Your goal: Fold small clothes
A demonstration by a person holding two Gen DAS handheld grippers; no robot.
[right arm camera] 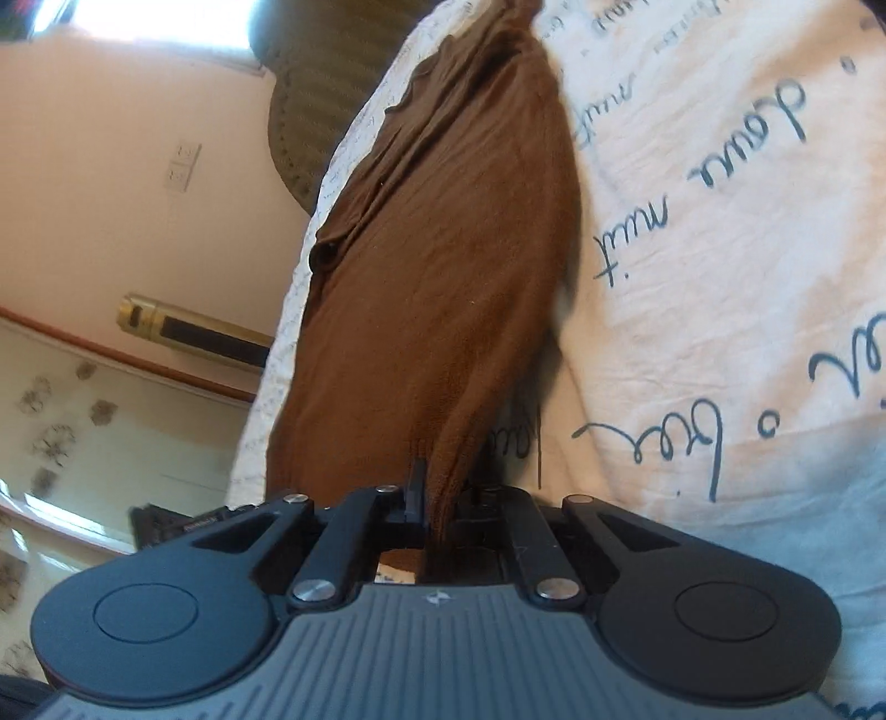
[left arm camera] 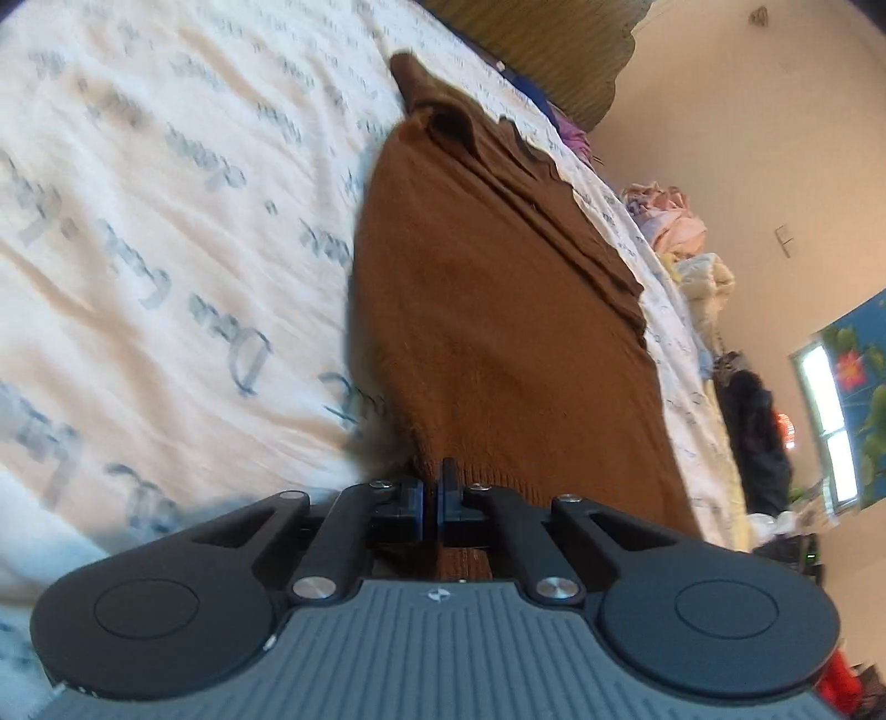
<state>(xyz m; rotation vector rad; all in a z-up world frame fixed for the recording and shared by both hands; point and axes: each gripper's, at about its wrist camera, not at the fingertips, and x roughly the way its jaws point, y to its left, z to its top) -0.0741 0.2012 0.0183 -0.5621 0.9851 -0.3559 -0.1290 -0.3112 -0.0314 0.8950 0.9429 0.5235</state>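
A brown knit garment lies stretched along a white bed sheet printed with blue script. My left gripper is shut on the garment's ribbed hem, which runs down between its fingers. In the right wrist view the same brown garment stretches away from me, over the white sheet. My right gripper is shut on another part of the hem, with cloth bunched between the fingers. The far end of the garment is folded and creased near the bed's edge.
A dark olive pillow lies at the head of the bed. Piles of pale clothes sit along the bed's far edge. A wall with a window and blue floral curtain is beyond. A brass-coloured fixture is on the wall.
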